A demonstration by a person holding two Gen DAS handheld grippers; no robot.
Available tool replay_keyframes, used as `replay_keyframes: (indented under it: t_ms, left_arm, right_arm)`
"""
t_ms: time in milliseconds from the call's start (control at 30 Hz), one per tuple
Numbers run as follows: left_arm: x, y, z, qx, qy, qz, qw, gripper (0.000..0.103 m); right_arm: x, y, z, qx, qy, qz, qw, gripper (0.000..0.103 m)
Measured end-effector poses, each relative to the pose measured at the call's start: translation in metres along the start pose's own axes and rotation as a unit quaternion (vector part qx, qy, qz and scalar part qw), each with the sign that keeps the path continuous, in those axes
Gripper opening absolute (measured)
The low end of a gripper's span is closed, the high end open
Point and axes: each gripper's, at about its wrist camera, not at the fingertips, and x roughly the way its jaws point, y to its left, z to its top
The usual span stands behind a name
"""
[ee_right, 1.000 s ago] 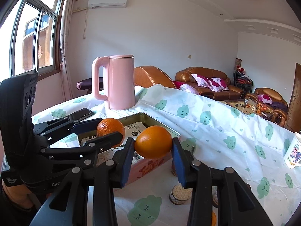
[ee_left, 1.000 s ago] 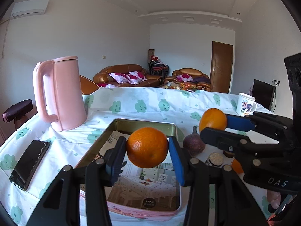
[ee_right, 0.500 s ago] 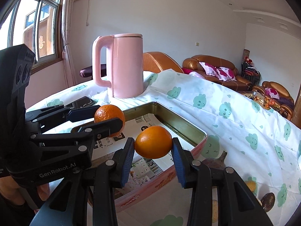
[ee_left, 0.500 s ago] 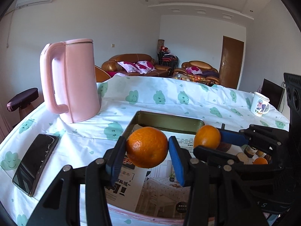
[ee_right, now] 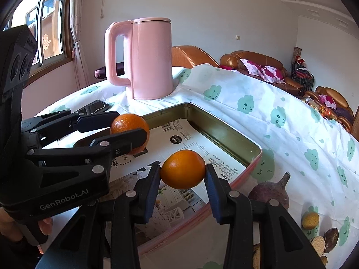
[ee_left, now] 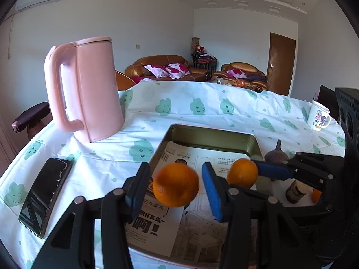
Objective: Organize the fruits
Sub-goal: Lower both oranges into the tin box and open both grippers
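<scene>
Both tools have advanced over the tin tray [ee_left: 255, 143] since the earlier frame, each carrying an orange. In the left wrist view the left tool [ee_left: 175, 188] has its pads spread slightly wider than its orange [ee_left: 176, 185], which looks blurred; whether the pads touch it cannot be told. To its right, the right tool [ee_right: 182, 174] is clamped on the second orange [ee_right: 182, 169] above the tray's printed paper liner [ee_right: 179, 139]. Ahead to the left stand a pink kettle [ee_left: 85, 89] and a black phone [ee_left: 46, 194] on the bench. A dark purple fruit [ee_right: 269, 192] lies right of the right tool, partly hidden.
</scene>
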Motion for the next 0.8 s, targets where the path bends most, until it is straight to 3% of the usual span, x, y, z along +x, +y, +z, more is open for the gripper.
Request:
replay_keyframes:
  t_ms: [67,133,267,367,467,633,800]
  left_arm:
    - [-0.005,-0.001,0.000,0.002,-0.013,0.009,0.9999,0.075]
    - [-0.014,-0.001,-0.001,-0.002,-0.030,0.010,0.9995,0.081]
    - [-0.038,-0.002,-0.001,-0.018,-0.066,-0.010,0.9976,0.086]
    - [-0.053,-0.014,-0.001,-0.021,-0.087,-0.029,0.9955,0.090]
    - [-0.059,-0.036,-0.003,-0.012,-0.091,-0.055,0.9943,0.090]
    - [-0.051,-0.086,-0.010,0.018,-0.066,-0.106,0.9920,0.090]
    - [-0.038,-0.134,-0.018,0.052,-0.035,-0.140,0.9881,0.090]
  right_arm:
    - [-0.001,0.003,-0.001,-0.003,0.001,-0.001,1.000,0.049]
    - [-0.010,0.002,-0.004,0.001,-0.006,-0.001,1.000,0.054]
    - [-0.048,-0.008,-0.020,0.005,-0.029,-0.031,0.999,0.055]
    - [-0.085,-0.029,-0.039,0.029,-0.049,-0.042,0.997,0.063]
    - [-0.117,-0.057,-0.066,0.062,-0.060,-0.089,0.992,0.066]
    - [-0.140,-0.104,-0.111,0.124,-0.034,-0.150,0.980,0.066]
    - [-0.136,-0.134,-0.131,0.168,0.000,-0.164,0.972,0.066]
